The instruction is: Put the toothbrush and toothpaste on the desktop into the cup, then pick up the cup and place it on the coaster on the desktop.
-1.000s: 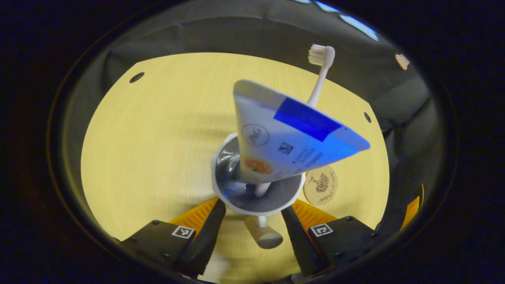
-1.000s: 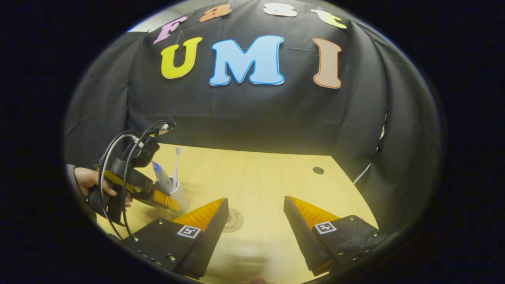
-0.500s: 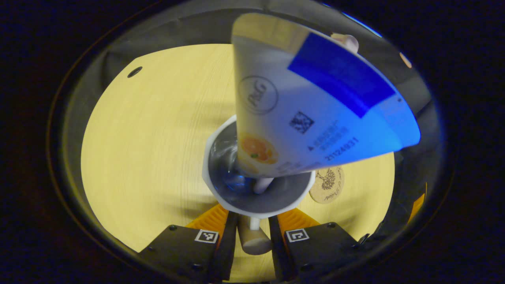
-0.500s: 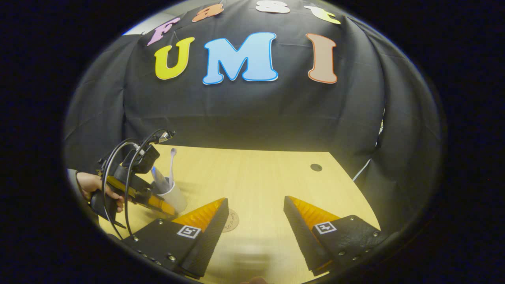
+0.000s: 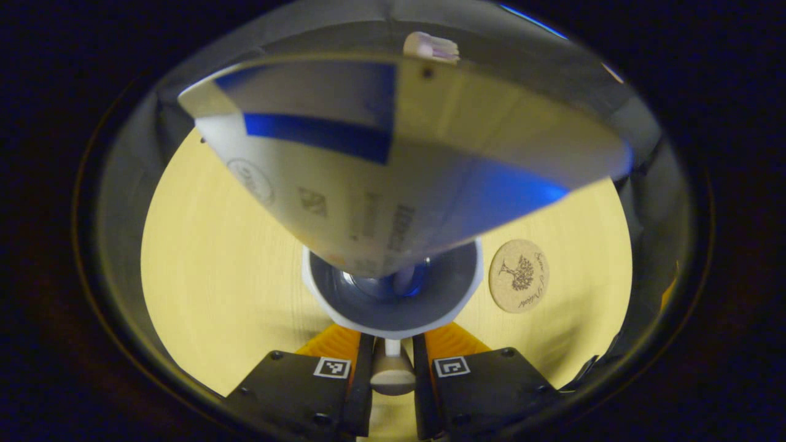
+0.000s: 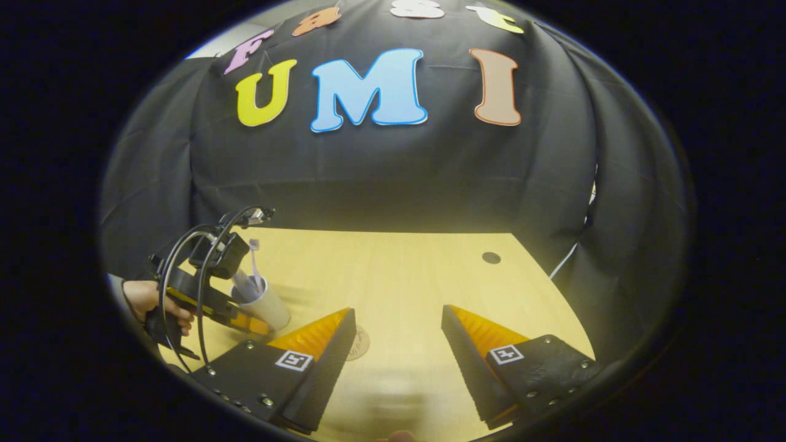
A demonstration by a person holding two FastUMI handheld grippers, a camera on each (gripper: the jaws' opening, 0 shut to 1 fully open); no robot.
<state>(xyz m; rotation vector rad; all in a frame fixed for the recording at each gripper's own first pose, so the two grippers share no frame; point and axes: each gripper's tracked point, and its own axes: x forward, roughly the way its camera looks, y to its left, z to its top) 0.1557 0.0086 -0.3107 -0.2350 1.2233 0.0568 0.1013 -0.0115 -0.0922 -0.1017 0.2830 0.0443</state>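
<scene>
Gripping the white plastic cup's (image 5: 393,301) handle at lower centre, left gripper (image 5: 392,374) fingers clamped; right gripper (image 6: 396,344) fingers apart.

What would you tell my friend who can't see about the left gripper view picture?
The left tongs are shut on the handle of a white cup with a toothpaste tube and a toothbrush in it. A round coaster lies on the yellow desktop beside it.

desktop (image 5: 215,258) wood-grain matt | cup (image 5: 393,307) glossy | coaster (image 5: 519,276) cork-like matt
</scene>
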